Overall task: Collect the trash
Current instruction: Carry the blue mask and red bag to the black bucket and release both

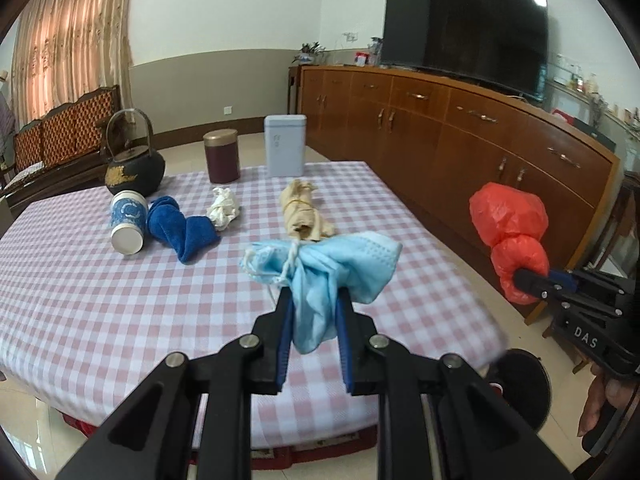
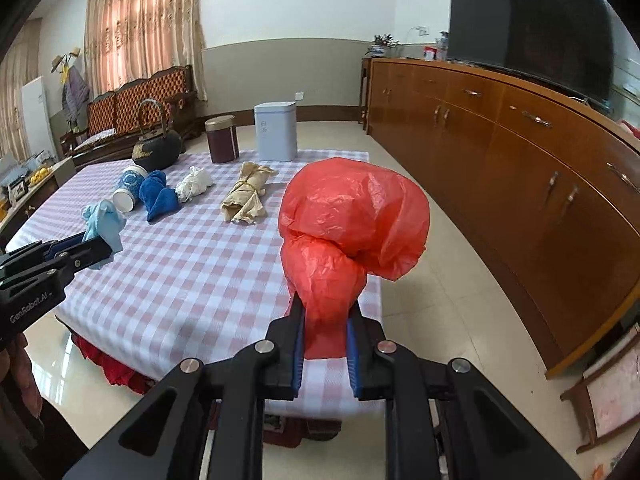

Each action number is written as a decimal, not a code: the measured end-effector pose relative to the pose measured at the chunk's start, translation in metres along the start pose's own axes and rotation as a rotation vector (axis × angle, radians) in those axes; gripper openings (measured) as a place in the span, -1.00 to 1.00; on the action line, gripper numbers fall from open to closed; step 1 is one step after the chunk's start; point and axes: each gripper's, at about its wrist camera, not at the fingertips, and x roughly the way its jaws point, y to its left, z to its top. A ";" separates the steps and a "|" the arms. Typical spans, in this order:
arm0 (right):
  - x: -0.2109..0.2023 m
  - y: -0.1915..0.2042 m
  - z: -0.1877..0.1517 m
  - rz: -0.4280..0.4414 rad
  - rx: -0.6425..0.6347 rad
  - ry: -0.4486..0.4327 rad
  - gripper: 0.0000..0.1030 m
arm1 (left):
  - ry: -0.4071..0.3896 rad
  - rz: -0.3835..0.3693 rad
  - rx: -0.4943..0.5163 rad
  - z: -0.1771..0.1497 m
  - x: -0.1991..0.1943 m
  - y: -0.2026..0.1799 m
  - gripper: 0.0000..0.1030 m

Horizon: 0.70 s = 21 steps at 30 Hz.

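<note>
Left gripper clamped on crumpled blue face mask, held above the checked table. Right gripper nearly shut on red plastic bag, off the table's right edge. Farther on the table: tan paper bundle, white tissue wad, blue cloth, tipped cup.

Grippers: two, left gripper and right gripper
Face mask: one
Red plastic bag: one
Tins: two, maroon tin and pale blue tin
Kettle: one
Paper cup: one
Blue towel: one
</note>
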 end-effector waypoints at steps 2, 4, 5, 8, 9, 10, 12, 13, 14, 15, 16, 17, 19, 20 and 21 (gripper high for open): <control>-0.012 -0.003 -0.007 -0.007 0.010 -0.008 -0.64 | -0.009 -0.011 0.020 -0.003 -0.010 -0.008 -0.58; -0.024 -0.006 -0.014 -0.017 0.020 -0.013 -0.64 | -0.014 -0.025 0.031 -0.007 -0.017 -0.015 -0.58; -0.028 -0.008 -0.017 -0.021 0.026 -0.016 -0.64 | -0.015 -0.033 0.036 -0.008 -0.020 -0.018 -0.58; -0.044 -0.016 -0.026 -0.041 0.048 -0.025 -0.64 | -0.020 -0.056 0.052 -0.011 -0.027 -0.029 -0.58; -0.049 -0.019 -0.029 -0.049 0.053 -0.029 -0.64 | -0.022 -0.064 0.058 -0.011 -0.028 -0.033 -0.58; -0.054 -0.021 -0.032 -0.056 0.056 -0.032 -0.64 | -0.026 -0.069 0.062 -0.012 -0.031 -0.037 -0.58; -0.064 -0.027 -0.037 -0.072 0.067 -0.038 -0.64 | -0.031 -0.083 0.068 -0.014 -0.036 -0.043 -0.58; -0.069 -0.029 -0.039 -0.077 0.072 -0.042 -0.64 | -0.034 -0.090 0.071 -0.015 -0.039 -0.048 -0.58; -0.074 -0.032 -0.041 -0.084 0.077 -0.045 -0.64 | -0.037 -0.097 0.077 -0.016 -0.041 -0.051 -0.58; -0.078 -0.034 -0.043 -0.092 0.081 -0.047 -0.64 | -0.039 -0.104 0.084 -0.016 -0.043 -0.055 -0.58; -0.081 -0.036 -0.046 -0.096 0.085 -0.050 -0.64 | -0.039 -0.110 0.089 -0.018 -0.044 -0.059 -0.58; -0.084 -0.038 -0.048 -0.100 0.090 -0.053 -0.64 | -0.041 -0.118 0.097 -0.019 -0.046 -0.063 -0.58; -0.091 -0.042 -0.054 -0.113 0.098 -0.055 -0.64 | -0.042 -0.131 0.115 -0.021 -0.050 -0.072 -0.58; -0.094 -0.044 -0.057 -0.120 0.104 -0.056 -0.64 | -0.044 -0.138 0.124 -0.022 -0.051 -0.077 -0.58; -0.097 -0.046 -0.060 -0.125 0.107 -0.056 -0.64 | -0.046 -0.146 0.131 -0.023 -0.052 -0.081 -0.58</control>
